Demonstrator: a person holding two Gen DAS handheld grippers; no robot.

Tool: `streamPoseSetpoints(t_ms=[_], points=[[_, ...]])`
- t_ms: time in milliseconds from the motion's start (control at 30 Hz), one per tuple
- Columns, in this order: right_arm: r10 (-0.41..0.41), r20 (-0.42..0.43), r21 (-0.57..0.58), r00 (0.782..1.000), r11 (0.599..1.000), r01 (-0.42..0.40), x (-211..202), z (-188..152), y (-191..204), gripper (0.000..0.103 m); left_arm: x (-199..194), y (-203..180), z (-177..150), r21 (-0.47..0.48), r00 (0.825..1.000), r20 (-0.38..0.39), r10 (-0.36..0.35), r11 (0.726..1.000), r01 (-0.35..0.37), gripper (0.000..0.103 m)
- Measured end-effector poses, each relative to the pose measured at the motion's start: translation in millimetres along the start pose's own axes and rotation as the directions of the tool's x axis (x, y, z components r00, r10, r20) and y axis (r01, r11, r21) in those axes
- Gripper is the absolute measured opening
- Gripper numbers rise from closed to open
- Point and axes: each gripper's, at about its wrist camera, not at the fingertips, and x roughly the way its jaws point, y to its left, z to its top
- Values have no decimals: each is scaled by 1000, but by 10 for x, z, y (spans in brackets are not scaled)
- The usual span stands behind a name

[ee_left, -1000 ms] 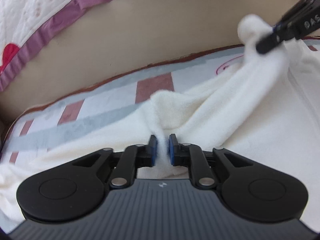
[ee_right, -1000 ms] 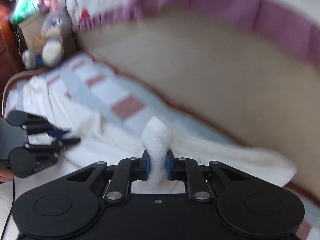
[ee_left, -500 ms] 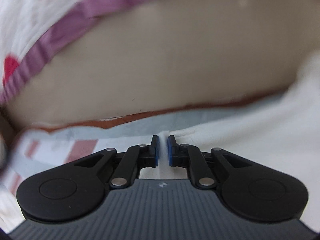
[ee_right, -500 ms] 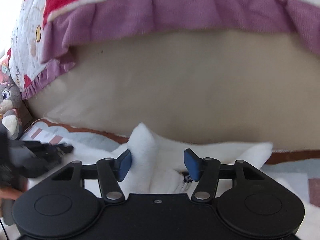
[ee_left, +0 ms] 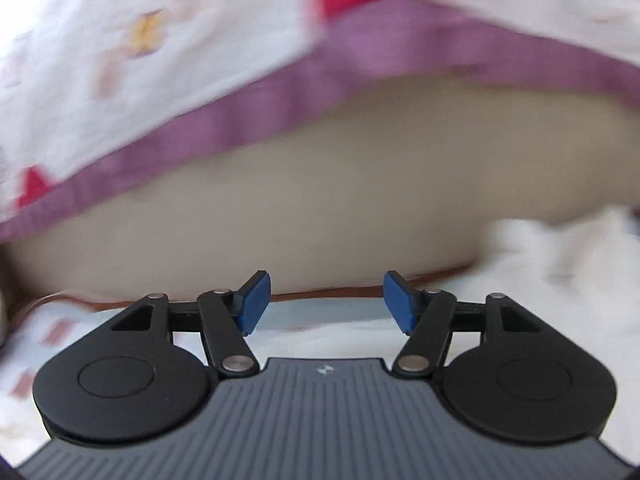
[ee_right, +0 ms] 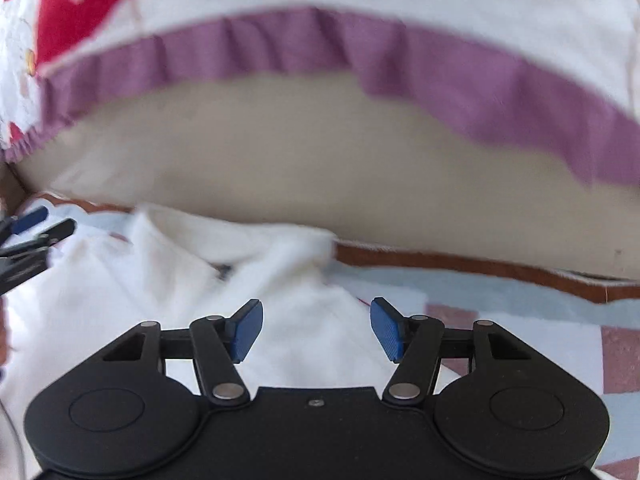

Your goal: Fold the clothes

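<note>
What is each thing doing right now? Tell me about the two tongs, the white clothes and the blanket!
Left tongs: open, holding nothing.
Right tongs: open, holding nothing.
White garment: let go, lying rumpled on the patterned sheet.
Quilt with purple frill: hanging over the beige edge behind.

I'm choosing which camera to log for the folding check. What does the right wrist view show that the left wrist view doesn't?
Only the right wrist view shows the white garment's collar and the left gripper seen from the side. Only the left wrist view shows the yellow flower print on the quilt. Both show an open gripper, right and left, holding nothing, the white garment, the purple frill and the checked sheet.
</note>
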Motion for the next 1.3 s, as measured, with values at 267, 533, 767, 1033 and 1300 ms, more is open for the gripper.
streamPoseSetpoints(t_ms=[267,533,767,1033,1300], points=[[69,-5,-15,998,997,-69,536,-39,39,65,630,-629,-26,16,948,-253,-195,979,205,3],[-5,122,-8,993,1000,6,662,-78,76,19,944,-726,30,40,982,-175,-67,996,75,0],[-101,142,-47,985,993,109,801,-119,323,25,891,-654,158,-26,984,-174,-47,999,43,0],[-197,26,145,980,971,191,682,83,233,61,-40,95,52,-138,985,-170,-29,990,5,50],[-70,-6,-20,998,997,70,463,-135,1131,64,-1129,2014,-824,-346,875,-421,240,849,-399,50]])
